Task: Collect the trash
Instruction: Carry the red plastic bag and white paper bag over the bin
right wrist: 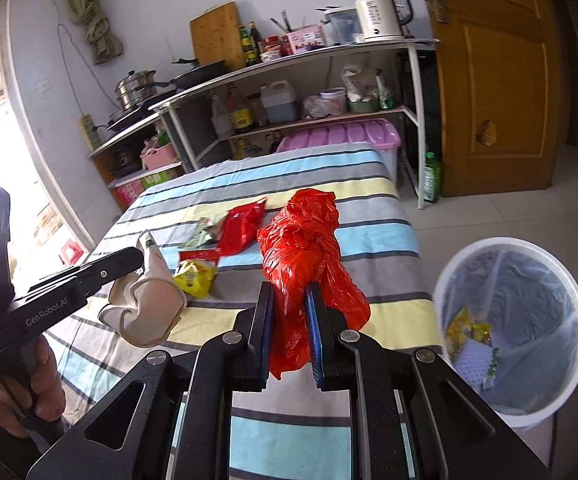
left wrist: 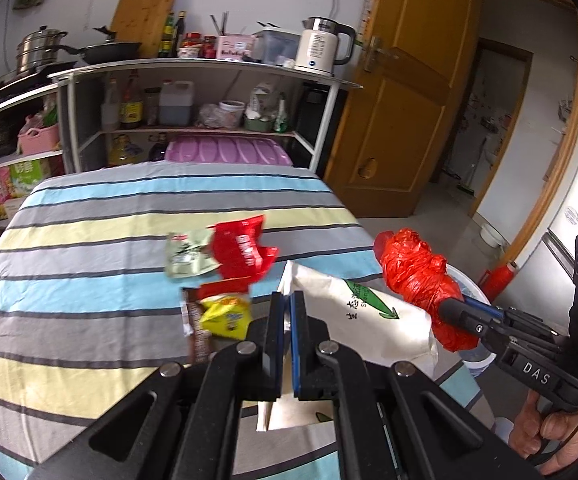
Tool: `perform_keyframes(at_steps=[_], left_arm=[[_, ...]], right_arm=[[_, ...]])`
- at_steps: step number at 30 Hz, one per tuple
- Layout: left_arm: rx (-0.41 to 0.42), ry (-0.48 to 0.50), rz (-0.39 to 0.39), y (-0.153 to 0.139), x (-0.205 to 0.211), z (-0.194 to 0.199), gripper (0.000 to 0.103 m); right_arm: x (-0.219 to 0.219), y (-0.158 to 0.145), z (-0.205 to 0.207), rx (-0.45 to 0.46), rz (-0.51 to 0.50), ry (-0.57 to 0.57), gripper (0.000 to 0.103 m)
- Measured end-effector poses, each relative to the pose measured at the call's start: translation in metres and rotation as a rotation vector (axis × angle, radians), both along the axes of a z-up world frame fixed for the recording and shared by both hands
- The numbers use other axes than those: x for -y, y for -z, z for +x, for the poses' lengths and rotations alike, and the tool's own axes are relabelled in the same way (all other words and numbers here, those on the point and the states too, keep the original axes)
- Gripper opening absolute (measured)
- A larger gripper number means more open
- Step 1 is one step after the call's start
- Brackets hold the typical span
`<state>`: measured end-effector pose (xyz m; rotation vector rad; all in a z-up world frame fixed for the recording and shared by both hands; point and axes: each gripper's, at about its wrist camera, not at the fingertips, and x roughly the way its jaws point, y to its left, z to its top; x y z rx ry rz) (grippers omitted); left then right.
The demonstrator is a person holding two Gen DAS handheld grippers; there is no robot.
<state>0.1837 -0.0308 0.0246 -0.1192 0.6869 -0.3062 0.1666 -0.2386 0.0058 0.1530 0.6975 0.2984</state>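
Gripping left claw (left wrist: 287, 300): clamped on one white bag (left wrist: 369, 320)
Right claw (right wrist: 289, 296): clamped on one red bag (right wrist: 305, 256)
Wrappers: four loose on the bed (right wrist: 369, 240), ahead of both claws
Bin (right wrist: 509, 320): one, right of right claw, holding scraps

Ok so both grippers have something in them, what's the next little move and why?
Probably swing the right gripper to the right, over the bin, and let go. It is shut on the red bag, held above the striped table, while the bin stands open just beside the table with scraps already inside. The left gripper, shut on the white bag, could follow.
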Motion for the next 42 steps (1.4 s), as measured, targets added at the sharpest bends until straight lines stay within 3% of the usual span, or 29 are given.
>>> perform_keyframes(at_steps=[18, 42], left_arm=[[0.015, 0.169, 0.029, -0.010, 0.094, 0.026, 0.003], [-0.066, 0.313, 0.054, 0.024, 0.196, 0.051, 0.003]], right_arm=[[0.084, 0.000, -0.012, 0.006, 0.021, 0.170, 0.016], [0.162, 0.037, -0.016, -0.074, 0.067, 0.315, 0.016]])
